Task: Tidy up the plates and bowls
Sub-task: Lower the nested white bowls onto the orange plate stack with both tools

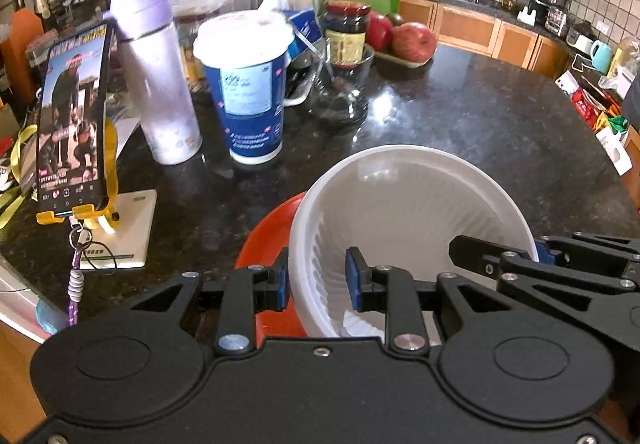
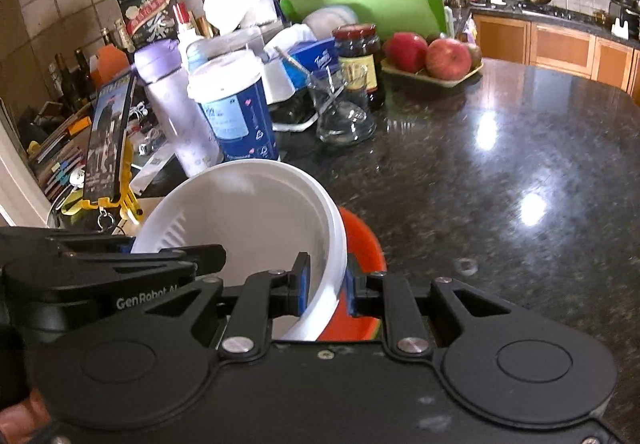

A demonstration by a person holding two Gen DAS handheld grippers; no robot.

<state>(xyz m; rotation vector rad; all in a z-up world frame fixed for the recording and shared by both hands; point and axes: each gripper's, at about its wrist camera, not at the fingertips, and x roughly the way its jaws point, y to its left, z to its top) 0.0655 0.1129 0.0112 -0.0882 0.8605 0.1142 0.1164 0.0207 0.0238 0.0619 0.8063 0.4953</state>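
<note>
My left tongs [image 1: 320, 284] and right tongs [image 2: 326, 284] each pinch the white bowl's [image 1: 400, 196] rim; I should keep both level above the tabletop [image 1: 480, 116].

A white ribbed plastic bowl [image 1: 404, 204] sits nested in a shallower orange bowl [image 1: 272, 240], both tilted above the dark granite countertop [image 1: 480, 116]. In the left wrist view the orange rim peeks out at nine o'clock of the white bowl; in the right wrist view, at three o'clock.
</note>
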